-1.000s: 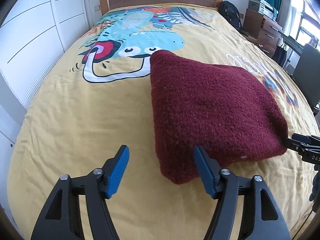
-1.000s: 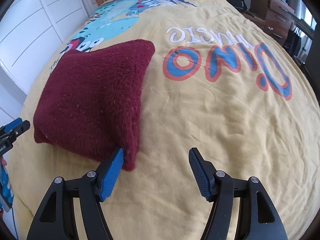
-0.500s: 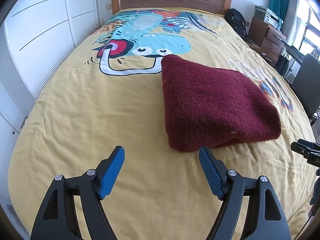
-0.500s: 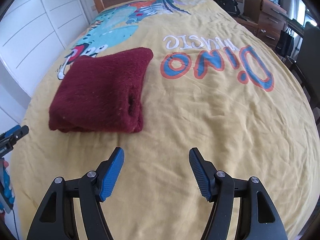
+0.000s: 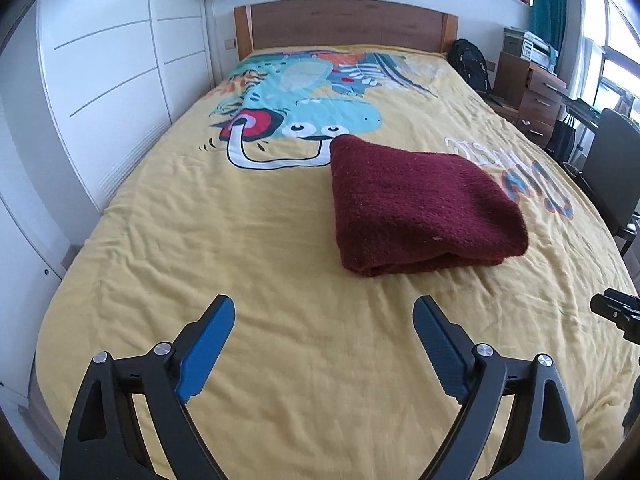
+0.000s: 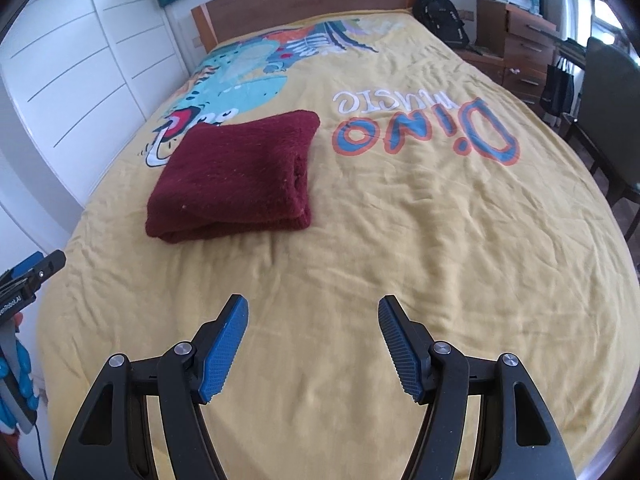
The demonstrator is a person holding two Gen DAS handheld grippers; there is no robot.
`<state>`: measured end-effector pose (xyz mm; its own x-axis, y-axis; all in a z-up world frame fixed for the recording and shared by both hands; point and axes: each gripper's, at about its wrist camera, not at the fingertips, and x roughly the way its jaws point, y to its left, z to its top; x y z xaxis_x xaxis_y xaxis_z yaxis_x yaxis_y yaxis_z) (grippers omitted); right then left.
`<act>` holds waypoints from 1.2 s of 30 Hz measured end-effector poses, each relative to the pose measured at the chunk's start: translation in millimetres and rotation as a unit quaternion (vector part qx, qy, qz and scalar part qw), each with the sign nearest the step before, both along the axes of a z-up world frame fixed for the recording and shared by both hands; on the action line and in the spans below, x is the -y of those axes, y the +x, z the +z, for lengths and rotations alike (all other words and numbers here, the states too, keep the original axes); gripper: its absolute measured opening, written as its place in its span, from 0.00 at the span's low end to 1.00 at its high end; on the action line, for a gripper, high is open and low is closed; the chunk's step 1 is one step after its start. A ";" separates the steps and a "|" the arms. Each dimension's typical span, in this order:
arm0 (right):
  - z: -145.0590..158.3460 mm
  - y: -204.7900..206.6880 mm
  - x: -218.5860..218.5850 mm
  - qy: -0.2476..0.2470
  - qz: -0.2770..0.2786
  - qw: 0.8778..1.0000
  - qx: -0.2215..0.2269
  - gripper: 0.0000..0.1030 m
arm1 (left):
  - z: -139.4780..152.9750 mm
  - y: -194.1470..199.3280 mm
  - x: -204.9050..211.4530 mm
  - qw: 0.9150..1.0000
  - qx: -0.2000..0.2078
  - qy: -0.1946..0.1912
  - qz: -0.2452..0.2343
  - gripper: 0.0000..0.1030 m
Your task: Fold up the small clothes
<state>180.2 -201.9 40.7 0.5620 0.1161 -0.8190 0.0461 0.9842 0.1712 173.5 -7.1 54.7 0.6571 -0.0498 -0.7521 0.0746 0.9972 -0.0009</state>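
- a second ago our left gripper [image 5: 323,322] and right gripper [image 6: 313,320] sat at the near corners of the maroon knit garment [image 5: 416,204], jaws spread on either side of the cloth; now both have drawn back and the near edge lies well apart from the blue pads [image 6: 222,356].
- the garment itself has not shifted; it rests as a thick folded rectangle on the yellow bedspread [image 5: 224,240], near the middle of the bed, just beside the cartoon dinosaur print [image 5: 312,120] and left of the "dino" lettering [image 6: 424,128].
- both pairs of jaws stand spread wide and hold nothing.
- we judge that the fold on this piece is done: layered edges show at its near side and nobody grips it, so the pull-back reads as the close of the step.
- count: one garment, two grippers, four blue pads in all.
- around the bed we count one wooden headboard [image 5: 344,24], one black backpack [image 6: 440,20], one chest of drawers [image 6: 516,52] and one dark chair [image 5: 612,172].
- no second garment shows in either view, so we cannot tell whether more folding waits.
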 end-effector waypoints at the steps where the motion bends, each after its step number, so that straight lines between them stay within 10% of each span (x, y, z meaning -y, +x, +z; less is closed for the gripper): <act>1: 2.2 -6.5 -0.7 -0.003 -0.003 1.000 0.004 0.71 | 2.2 -5.4 1.5 1.000 0.004 0.003 0.001 0.88; 15: 31.3 -68.2 4.3 -0.037 -0.049 0.997 0.052 1.00 | 30.3 -60.8 14.0 0.998 0.047 0.026 -0.010 0.99; 36: 58.6 -124.8 -12.6 -0.097 -0.052 0.989 0.102 1.00 | 53.6 -117.9 8.3 0.995 0.102 0.002 -0.016 0.99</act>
